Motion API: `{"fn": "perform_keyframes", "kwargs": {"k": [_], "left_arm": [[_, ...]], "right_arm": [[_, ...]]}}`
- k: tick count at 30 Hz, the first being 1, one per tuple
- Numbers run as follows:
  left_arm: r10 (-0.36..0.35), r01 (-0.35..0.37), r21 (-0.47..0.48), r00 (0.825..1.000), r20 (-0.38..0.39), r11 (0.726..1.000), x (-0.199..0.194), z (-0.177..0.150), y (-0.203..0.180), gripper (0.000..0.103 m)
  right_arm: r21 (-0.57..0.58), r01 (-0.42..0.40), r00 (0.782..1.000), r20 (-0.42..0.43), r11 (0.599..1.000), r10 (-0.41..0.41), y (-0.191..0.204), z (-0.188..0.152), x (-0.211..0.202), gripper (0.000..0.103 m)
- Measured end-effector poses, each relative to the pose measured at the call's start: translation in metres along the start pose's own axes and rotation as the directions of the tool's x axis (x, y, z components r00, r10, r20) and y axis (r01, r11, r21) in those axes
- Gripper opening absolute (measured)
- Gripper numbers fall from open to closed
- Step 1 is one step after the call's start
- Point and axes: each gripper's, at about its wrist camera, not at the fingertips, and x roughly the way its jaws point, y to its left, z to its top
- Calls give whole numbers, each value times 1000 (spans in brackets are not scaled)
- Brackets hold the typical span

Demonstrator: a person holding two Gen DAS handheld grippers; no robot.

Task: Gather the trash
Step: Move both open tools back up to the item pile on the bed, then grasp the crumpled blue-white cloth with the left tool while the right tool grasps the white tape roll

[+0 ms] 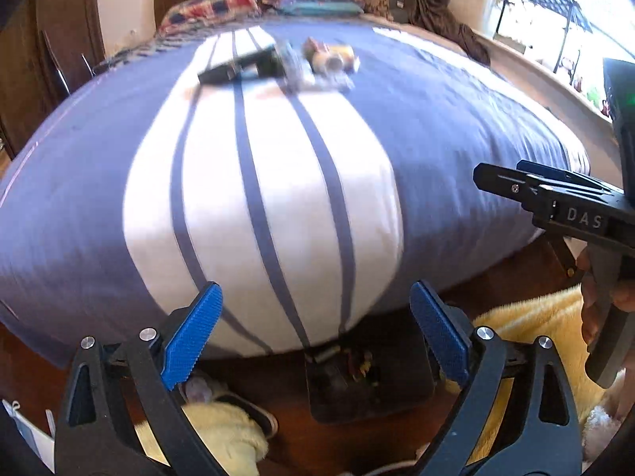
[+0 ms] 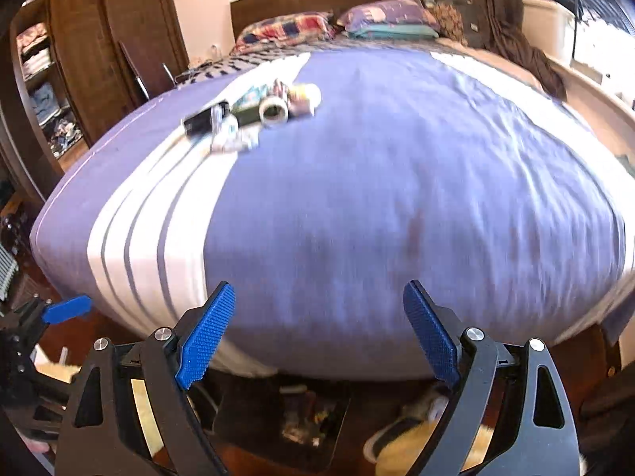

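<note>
Grippers: the left gripper (image 1: 315, 331) and the right gripper (image 2: 317, 333) both stood spread wide with nothing between their blue pads (image 1: 193, 335).
Below them: a dark bin (image 1: 369, 388) sat on the floor at the foot of the bed, with small items inside.
Bed: a purple cover with white stripes (image 2: 397, 206) filled most of both views.
Trash: a blurred pile of trash (image 2: 258, 113) lay on the far part of the cover, near the pillows (image 2: 389, 20), well apart from both grippers.

Both wrist views over bed (image 1: 278, 182)
</note>
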Motion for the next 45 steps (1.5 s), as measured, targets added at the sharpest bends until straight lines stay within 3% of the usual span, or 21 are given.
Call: {"fn": "perform_keyframes", "kwargs": {"k": [9,18,24,26,31,34,37,45], "left_arm": [[23,-22,-18,998,55,1000,27,70,21,89],[-11,15,-39,996,84,999,73,142,31,69],[-37,40,-56,998,52,998,105,164,32,50],[-62,65,-52,997,41,997,111,166,34,23],[18,-15,-41,998,62,999,100,162,44,22],[41,-37,-58,996,73,998,92,159,56,22],[48,-44,-61,996,69,997,88,158,63,22],[24,-20,-73,998,56,997,91,155,74,22]], "right_arm": [[-31,29,999,45,999,-27,-8,70,33,87],[-25,61,996,60,998,-60,-19,110,71,87],[-23,38,998,51,999,-37,-13,123,92,87],[-27,29,998,48,999,-28,-10,126,97,87],[-57,-22,999,31,998,23,9,133,111,86],[-76,-81,997,7,994,81,24,136,121,71],[-79,-120,992,-31,990,118,36,139,135,60],[-62,-105,992,-70,993,101,50,154,162,56]]}}
